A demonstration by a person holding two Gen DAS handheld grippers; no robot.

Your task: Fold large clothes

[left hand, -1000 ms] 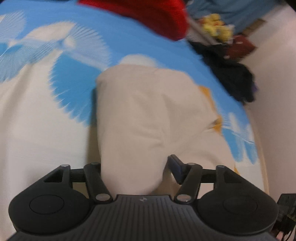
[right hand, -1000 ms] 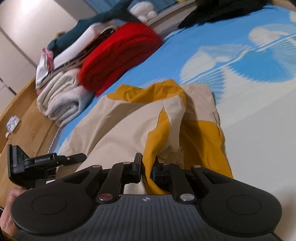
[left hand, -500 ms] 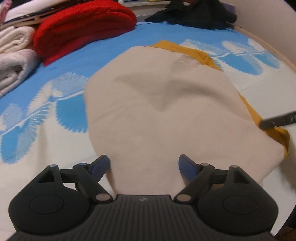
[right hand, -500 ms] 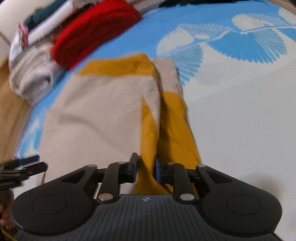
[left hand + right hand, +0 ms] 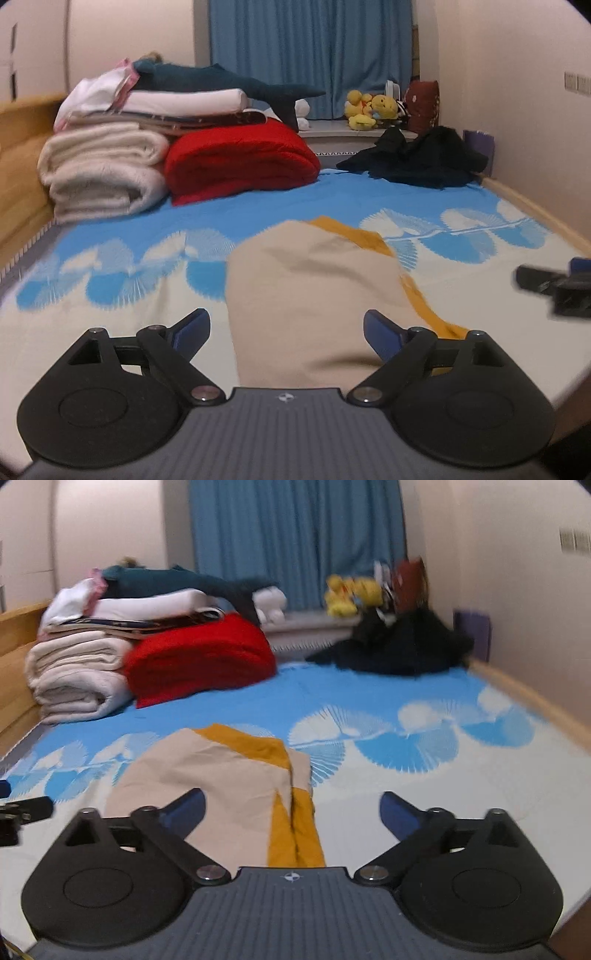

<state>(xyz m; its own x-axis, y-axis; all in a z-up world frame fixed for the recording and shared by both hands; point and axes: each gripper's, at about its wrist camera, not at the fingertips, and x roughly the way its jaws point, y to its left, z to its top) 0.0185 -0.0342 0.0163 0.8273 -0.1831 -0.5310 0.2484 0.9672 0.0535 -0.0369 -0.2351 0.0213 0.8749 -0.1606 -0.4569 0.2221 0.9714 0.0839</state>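
Beige-and-mustard garment (image 5: pixel 310 291) lies flat on the bed (image 5: pixel 122 295), in front of the red blanket (image 5: pixel 240 162). Both tools hover over it with fingers spread apart, left tool (image 5: pixel 286 328) and right tool (image 5: pixel 291 808) gripping nothing. It looks between folds; next calls for catching an edge. Its near hem is hidden behind the tool bodies.

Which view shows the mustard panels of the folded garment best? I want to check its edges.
The right wrist view: the garment shows mustard bands along its top and right side. The left wrist view shows mostly beige cloth with a thin mustard edge.
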